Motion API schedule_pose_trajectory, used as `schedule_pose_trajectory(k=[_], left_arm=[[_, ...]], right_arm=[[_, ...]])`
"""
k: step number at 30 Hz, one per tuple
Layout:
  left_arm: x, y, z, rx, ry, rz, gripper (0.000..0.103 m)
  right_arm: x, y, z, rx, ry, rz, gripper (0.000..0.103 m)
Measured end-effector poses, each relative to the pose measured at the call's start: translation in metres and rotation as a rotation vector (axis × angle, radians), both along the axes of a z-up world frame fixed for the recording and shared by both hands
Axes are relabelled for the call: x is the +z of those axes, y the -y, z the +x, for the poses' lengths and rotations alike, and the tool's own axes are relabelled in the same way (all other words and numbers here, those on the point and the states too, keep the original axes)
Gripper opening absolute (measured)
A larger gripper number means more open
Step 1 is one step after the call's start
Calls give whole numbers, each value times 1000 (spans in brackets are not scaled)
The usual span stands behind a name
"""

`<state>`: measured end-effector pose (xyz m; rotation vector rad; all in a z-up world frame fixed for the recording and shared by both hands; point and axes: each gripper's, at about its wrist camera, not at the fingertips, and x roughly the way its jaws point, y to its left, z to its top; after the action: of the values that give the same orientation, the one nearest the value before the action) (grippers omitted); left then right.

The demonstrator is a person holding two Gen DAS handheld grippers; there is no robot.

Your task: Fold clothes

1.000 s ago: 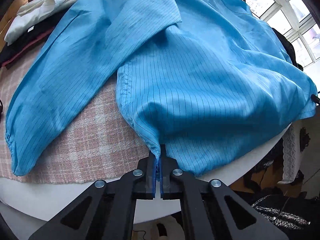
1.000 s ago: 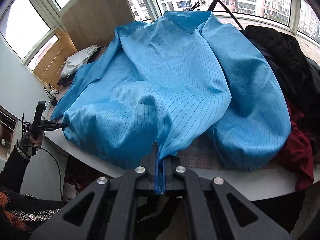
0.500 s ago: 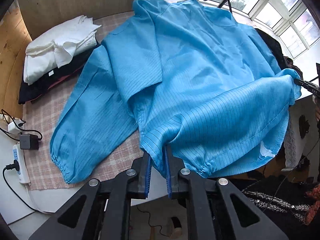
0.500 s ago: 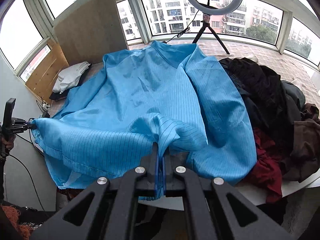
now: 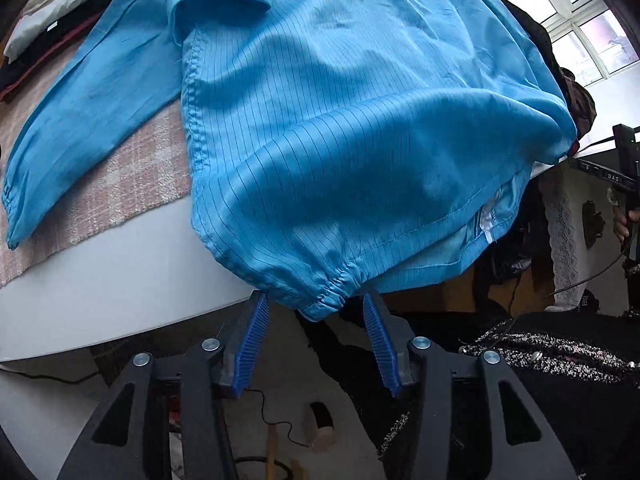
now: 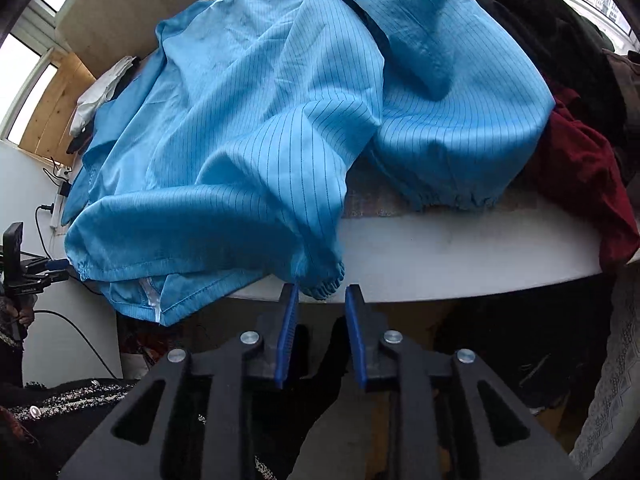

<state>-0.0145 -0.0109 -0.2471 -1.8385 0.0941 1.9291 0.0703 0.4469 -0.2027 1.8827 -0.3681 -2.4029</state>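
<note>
Both views close on jacket [image 5: 360, 128]

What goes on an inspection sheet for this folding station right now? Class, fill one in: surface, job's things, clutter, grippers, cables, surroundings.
Surface: white round table with a pink checked cloth on it.
Job's things: blue striped jacket spread out, its gathered hem hanging over the near table edge.
Clutter: dark clothes pile and a dark red garment on the jacket's right; folded white and black clothes on its left.
Grippers: left gripper open, hem corner between its fingers; right gripper open at the other corner.
Cables: power strip with leads; a cable on the floor.
Surroundings: windows, wooden panel.
</note>
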Motion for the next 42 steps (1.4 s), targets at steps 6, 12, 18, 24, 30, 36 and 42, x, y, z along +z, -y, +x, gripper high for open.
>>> schedule_pose_trajectory(k=[6, 12, 18, 24, 30, 36, 42], left_arm=[[-6, -11, -3, -3, 14, 25, 5], [39, 12, -7, 18, -49, 48, 5], [74, 22, -12, 0, -98, 42, 4], [104, 25, -9, -39, -141, 15, 4], [100, 33, -11, -44, -142, -7, 5], [95, 41, -16, -50, -144, -24, 6], [95, 28, -44, -72, -198, 4, 6]], right_arm=[[-8, 15, 15, 39, -41, 47, 36], [-25, 23, 9, 83, -71, 193, 43], [-32, 17, -11, 110, -93, 113, 14], [49, 10, 19, 140, -78, -78, 6], [80, -12, 68, 30, 50, 14, 46], [54, -28, 59, -88, 101, 141, 54], [77, 27, -22, 18, -152, 116, 54]])
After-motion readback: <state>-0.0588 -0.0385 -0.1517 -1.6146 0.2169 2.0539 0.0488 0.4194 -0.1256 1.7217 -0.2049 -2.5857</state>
